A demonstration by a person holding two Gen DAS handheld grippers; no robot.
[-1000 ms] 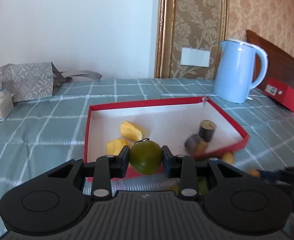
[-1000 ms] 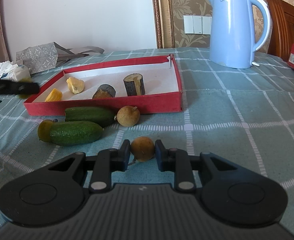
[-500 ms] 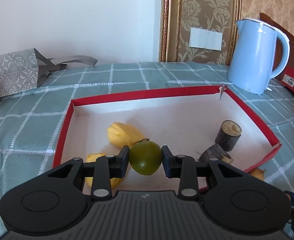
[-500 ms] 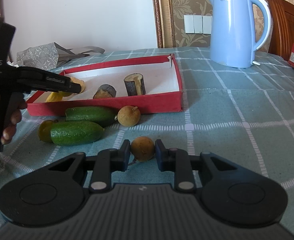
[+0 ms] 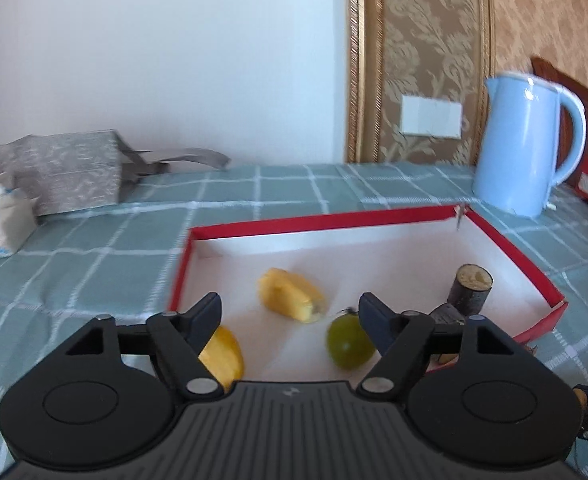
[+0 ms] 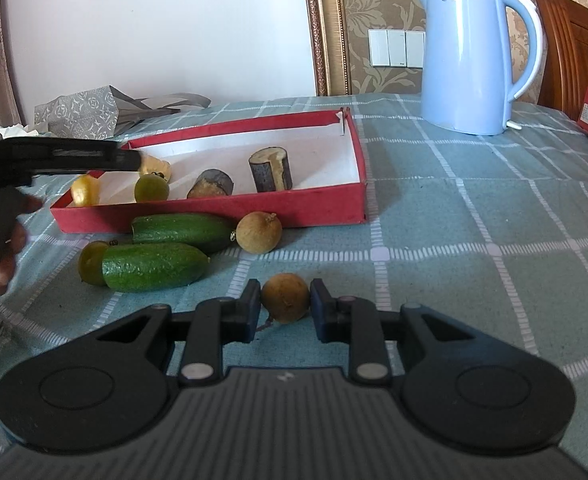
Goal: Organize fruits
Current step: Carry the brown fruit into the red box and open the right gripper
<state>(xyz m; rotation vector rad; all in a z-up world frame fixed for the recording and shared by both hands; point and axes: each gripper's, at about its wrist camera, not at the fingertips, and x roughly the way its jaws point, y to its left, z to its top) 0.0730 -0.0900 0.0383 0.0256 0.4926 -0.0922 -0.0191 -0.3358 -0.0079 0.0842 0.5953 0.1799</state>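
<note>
The left gripper (image 5: 290,314) hangs over the red tray (image 5: 510,256), fingers spread, green fruit (image 5: 349,342) lying free inside — lift straight up. The right gripper (image 6: 286,306) brackets a brown fruit (image 6: 285,297) on the bench; whether it pinches, I cannot tell.

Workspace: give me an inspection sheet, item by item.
Surface: green checked tablecloth.
Job's things: red shallow box holds round green fruit, yellow pieces, dark-barked stubs; two green cucumbers and a brown round fruit lie outside.
Clutter: blue kettle, grey patterned bag.
Grippers: left hand-held gripper open; right hand-held gripper around small brown fruit.
Cables: nothing seen.
Surroundings: white wall, patterned wallpaper.
</note>
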